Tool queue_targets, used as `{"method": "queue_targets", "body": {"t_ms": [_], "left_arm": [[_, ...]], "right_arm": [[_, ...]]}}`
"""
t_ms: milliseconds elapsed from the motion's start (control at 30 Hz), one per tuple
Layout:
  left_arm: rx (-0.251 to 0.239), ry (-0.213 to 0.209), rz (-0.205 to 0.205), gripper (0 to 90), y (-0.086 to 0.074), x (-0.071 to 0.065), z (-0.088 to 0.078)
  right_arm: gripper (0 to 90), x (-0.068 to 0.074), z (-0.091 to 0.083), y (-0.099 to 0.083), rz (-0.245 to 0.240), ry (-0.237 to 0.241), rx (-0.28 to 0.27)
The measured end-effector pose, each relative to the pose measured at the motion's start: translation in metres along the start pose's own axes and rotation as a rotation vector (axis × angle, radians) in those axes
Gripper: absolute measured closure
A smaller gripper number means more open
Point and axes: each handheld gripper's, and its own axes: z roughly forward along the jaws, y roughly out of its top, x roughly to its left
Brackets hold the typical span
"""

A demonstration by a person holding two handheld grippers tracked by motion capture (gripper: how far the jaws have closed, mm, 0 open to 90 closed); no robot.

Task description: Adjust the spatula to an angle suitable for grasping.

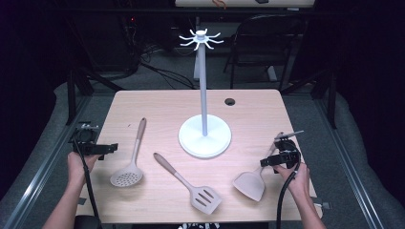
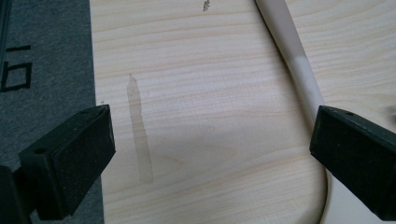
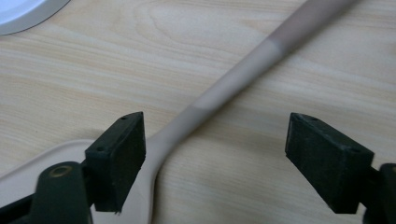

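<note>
A white utensil stand (image 1: 204, 136) with hooks on top rises from the middle of the wooden table. A perforated skimmer (image 1: 127, 176) lies at the left, a slotted turner (image 1: 205, 198) in the middle and a solid spatula (image 1: 250, 184) at the right. My left gripper (image 1: 98, 149) hovers open at the table's left edge; its view has bare wood between the jaws of the left gripper (image 2: 210, 154) and the skimmer's handle (image 2: 299, 60) running behind the right-hand jaw. My right gripper (image 3: 215, 154) stands open astride the spatula's handle (image 3: 233, 79), which passes close to the left-hand jaw without being pinched.
The table (image 1: 157, 102) has a cable hole (image 1: 230, 101) at the back. A strip of clear tape (image 2: 140, 135) lies near the left edge, with grey floor (image 2: 42, 56) beyond. The stand's base (image 3: 23, 14) sits up-left of the right gripper. A dark chair (image 1: 267, 43) stands behind the table.
</note>
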Motion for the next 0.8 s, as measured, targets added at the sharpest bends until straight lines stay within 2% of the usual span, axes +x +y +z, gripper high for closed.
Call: {"method": "queue_targets", "body": {"t_ms": [33, 133, 233, 267, 300, 400, 433, 667, 700, 800], "left_arm": [[-0.001, 0.001, 0.003, 0.1, 0.000, 0.000, 0.000], [-0.003, 0.007, 0.007, 0.1, 0.000, -0.001, 0.000], [0.000, 0.007, 0.008, 0.1, 0.000, -0.001, 0.000], [0.000, 0.006, 0.008, 0.1, 0.000, -0.001, 0.000], [0.001, 0.005, 0.010, 0.1, 0.000, -0.001, 0.000], [0.002, 0.007, 0.012, 0.1, 0.001, -0.001, 0.001], [0.002, 0.008, 0.013, 0.1, 0.001, -0.001, 0.000], [0.004, 0.008, 0.010, 0.2, 0.001, 0.000, 0.001], [0.005, 0.007, 0.010, 0.2, 0.001, 0.000, 0.002], [0.005, 0.009, 0.012, 0.2, 0.001, -0.001, 0.002]], "right_arm": [[23.9, 0.006, 0.003, 0.003, -0.001, -0.012, 0.005], [25.4, 0.011, 0.008, 0.005, -0.004, -0.025, 0.022], [32.8, 0.018, 0.017, 0.009, -0.011, -0.048, 0.053], [32.8, 0.018, 0.017, 0.009, -0.011, -0.048, 0.053], [37.0, 0.019, 0.019, 0.009, -0.019, -0.061, 0.067], [41.5, 0.020, 0.021, 0.008, -0.013, -0.052, 0.054], [44.0, 0.021, 0.021, 0.009, -0.033, -0.060, 0.071], [51.8, 0.023, 0.024, 0.010, -0.044, -0.040, 0.070], [55.1, 0.025, 0.025, 0.011, -0.053, -0.030, 0.062], [57.1, 0.027, 0.026, 0.012, -0.074, -0.026, 0.069]]}}
